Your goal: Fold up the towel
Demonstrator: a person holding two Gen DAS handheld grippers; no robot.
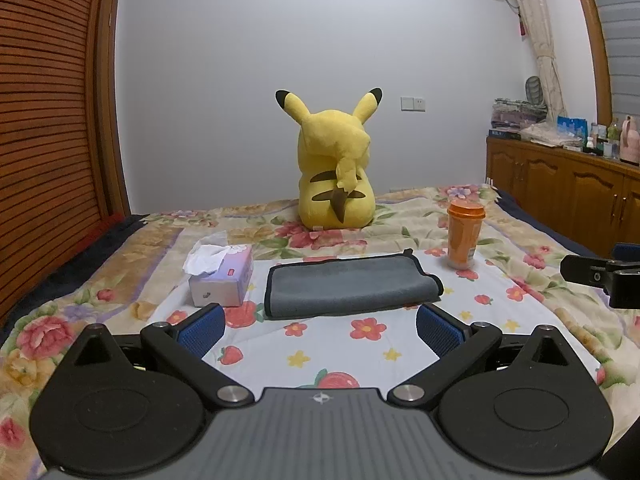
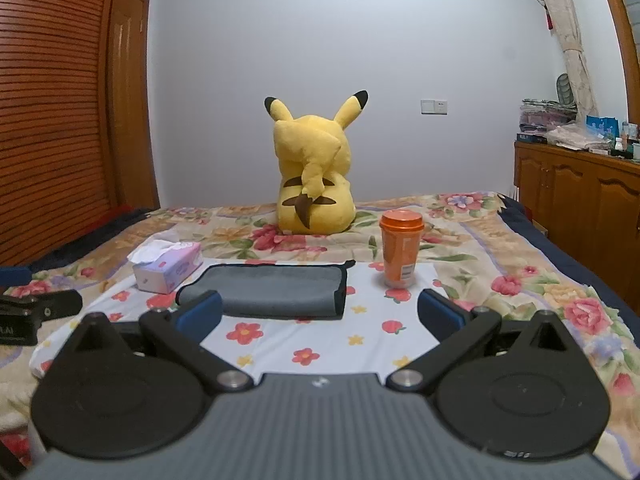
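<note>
1. Nearest the lens: left gripper [image 1: 320, 326], blue pads spread wide, nothing between them, hanging short of the towel [image 1: 352, 288] and squared to its near edge; probably lined up for a grab.
2. Right gripper [image 2: 320, 312] likewise gaping and empty, on the near side of the towel, toward its right end.
3. Towel: grey with dark trim, lying flat on the pale flowered cloth [image 1: 340, 356], seemingly already doubled over once, fold line along the near side.
4. Left of the towel, just beside it: tissue box [image 1: 222, 280].
5. Right of the towel and a little beyond: orange cup [image 1: 464, 236], upright, apart from the fabric.
6. Beyond the towel: yellow plush [image 1: 336, 168], back turned, well clear of any folding sweep.
</note>
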